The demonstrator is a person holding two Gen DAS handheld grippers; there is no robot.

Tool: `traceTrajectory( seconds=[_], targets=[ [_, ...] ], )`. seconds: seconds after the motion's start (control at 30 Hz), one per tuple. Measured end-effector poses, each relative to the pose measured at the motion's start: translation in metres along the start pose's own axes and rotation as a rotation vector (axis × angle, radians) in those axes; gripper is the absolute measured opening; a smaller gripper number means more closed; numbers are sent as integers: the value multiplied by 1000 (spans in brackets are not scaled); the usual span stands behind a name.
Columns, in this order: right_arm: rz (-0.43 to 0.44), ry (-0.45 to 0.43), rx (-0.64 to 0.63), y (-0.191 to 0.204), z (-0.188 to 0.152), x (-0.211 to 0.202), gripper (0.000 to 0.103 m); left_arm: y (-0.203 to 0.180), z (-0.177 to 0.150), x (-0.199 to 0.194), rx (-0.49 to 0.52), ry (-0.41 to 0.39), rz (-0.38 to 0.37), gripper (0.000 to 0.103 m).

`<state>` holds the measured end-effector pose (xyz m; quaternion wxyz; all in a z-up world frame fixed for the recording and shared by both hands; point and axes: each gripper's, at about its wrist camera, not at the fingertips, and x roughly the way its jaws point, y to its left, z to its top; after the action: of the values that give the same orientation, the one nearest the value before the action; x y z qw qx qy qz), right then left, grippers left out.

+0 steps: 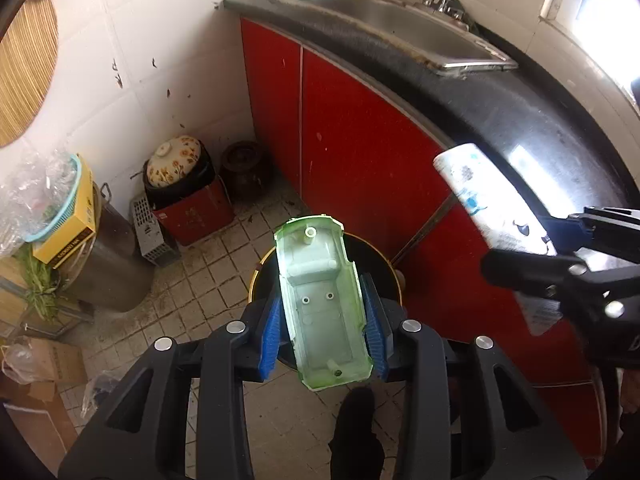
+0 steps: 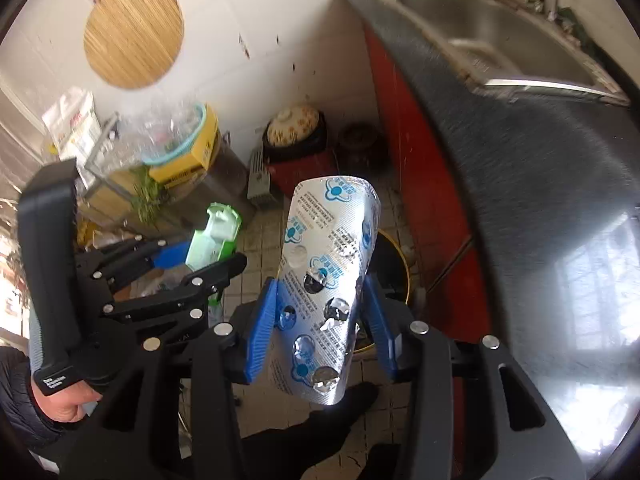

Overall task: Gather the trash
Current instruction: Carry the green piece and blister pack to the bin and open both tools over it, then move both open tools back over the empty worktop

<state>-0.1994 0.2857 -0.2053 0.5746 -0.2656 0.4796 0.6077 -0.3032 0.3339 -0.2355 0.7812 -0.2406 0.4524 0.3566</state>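
Observation:
My left gripper (image 1: 323, 292) is shut on a pale green plastic toy-car shell (image 1: 316, 264), its blue pads (image 1: 270, 336) pressing both long sides. The shell hangs directly over a black bin with a yellow rim (image 1: 258, 276) on the tiled floor. My right gripper (image 2: 320, 284) is shut on a silver blister pack with blue print (image 2: 332, 232), held above the same bin's rim (image 2: 402, 256). In the left wrist view the right gripper (image 1: 532, 248) and blister pack (image 1: 468, 180) are at the right. In the right wrist view the left gripper (image 2: 204, 258) and shell (image 2: 218, 224) are at the left.
Red cabinet doors (image 1: 360, 152) under a dark counter (image 1: 520, 112) with a steel sink (image 1: 400, 28) close the right side. A floral-lidded pot (image 1: 174, 160) on a red box, a steel pot (image 1: 116, 264), a yellow box (image 1: 76, 224) and cardboard (image 1: 44, 364) crowd the left. A dark shoe (image 1: 356, 412) stands below.

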Motion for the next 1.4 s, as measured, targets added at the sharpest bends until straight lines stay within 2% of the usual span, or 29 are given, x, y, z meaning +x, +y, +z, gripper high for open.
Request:
traceTrajectory(
  seconds=[0.17, 0.4, 0.47, 0.5, 0.53, 0.57, 0.77, 0.83, 0.97, 1.03, 1.13, 1.2, 1.3, 1.4],
  targets=[
    [-23, 59, -4, -9, 8, 41, 45, 13, -4, 37, -21, 31, -18, 36],
    [-34, 79, -21, -9, 16, 59, 49, 25, -3, 62, -4, 55, -39, 36],
    [-44, 86, -34, -10, 19, 63, 55, 26, -3, 67, -3, 61, -50, 45],
    [-45, 97, -35, -8, 23, 67, 58, 26, -3, 68, -2, 62, -51, 66],
    [-49, 98, -37, -10, 22, 66, 62, 27, -4, 67, -1, 53, -41, 80],
    [-55, 94, -39, -8, 25, 68, 67, 28, -4, 66, -1, 40, -34, 80],
    [-60, 85, -31, -12, 21, 58, 80, 32, -9, 55, 4, 47, -30, 81],
    [-52, 73, -31, -11, 20, 49, 84, 31, -9, 48, 9, 48, -19, 85],
    [-16, 20, 0, -7, 18, 5, 90, 24, -2, 22, 2, 40, 14, 93],
    [-32, -37, 17, -4, 18, -28, 94, 15, 8, 4, 14, 26, 16, 96],
    [-88, -138, 79, -13, 5, -95, 96, -15, 27, -26, 99, -3, 8, 96],
    [-163, -206, 145, -28, -13, -146, 96, -39, 39, -42, 151, -21, -8, 96],
    [-306, -299, 287, -58, -55, -220, 96, -87, 57, -60, 222, -30, -91, 96],
    [-463, -359, 430, -85, -104, -280, 96, -154, 71, -78, 333, -52, -197, 96]
  ],
)
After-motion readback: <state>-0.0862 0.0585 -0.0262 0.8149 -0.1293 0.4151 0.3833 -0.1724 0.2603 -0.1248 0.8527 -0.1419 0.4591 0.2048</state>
